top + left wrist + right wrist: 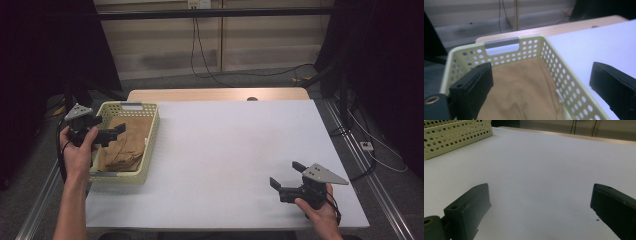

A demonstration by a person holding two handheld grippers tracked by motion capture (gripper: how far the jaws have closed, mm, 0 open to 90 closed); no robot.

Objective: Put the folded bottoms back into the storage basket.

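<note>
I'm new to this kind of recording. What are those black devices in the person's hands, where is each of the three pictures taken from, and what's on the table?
A person holds a hand-operated two-jaw gripper in each hand. The high view looks down on the white table. The left gripper hovers over a pale yellow perforated basket holding tan cloth. The right gripper rests near the table's front right. The other two pictures come from cameras riding on each gripper, looking along its black jaws. Both grippers are open and hold nothing.
</note>
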